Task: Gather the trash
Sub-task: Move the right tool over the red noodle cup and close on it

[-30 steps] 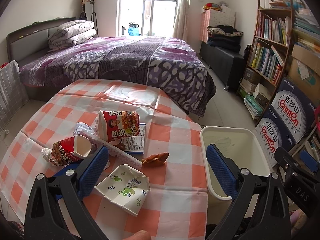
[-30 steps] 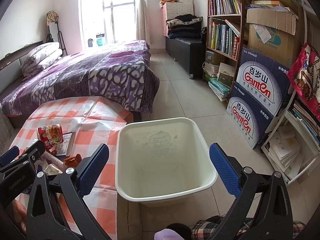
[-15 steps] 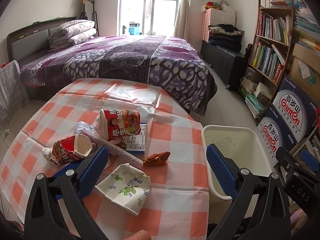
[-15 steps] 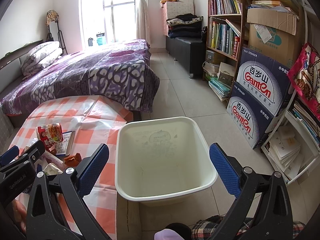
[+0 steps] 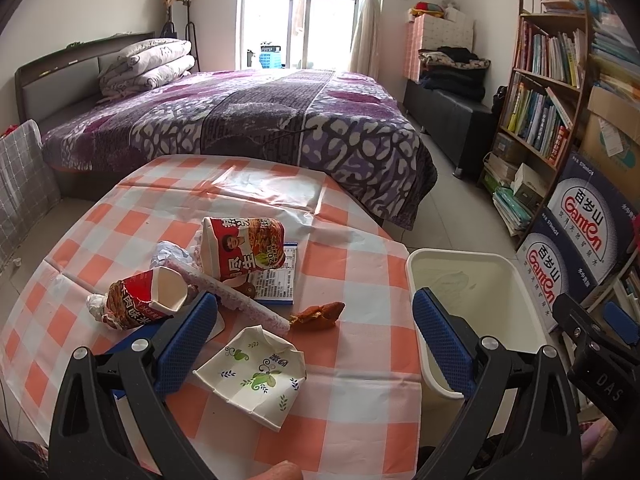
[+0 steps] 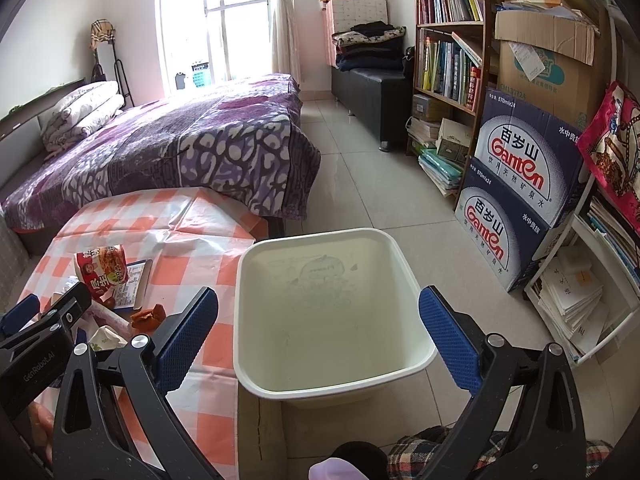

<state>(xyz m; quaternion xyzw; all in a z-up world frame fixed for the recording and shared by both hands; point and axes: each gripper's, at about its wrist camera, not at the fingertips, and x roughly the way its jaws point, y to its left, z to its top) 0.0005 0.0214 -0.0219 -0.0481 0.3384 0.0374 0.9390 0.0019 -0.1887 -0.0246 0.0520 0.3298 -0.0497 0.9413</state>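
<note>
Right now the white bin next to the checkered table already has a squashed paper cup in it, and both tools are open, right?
Not quite. The white bin is empty, as the right wrist view shows. The squashed paper cup lies on the checkered table, just ahead of the left tool. Both tools are open, the right tool too.

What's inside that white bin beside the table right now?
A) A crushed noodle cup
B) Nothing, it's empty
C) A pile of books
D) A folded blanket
B: the right wrist view looks straight into the white bin and shows only its bare, stained bottom.
</note>
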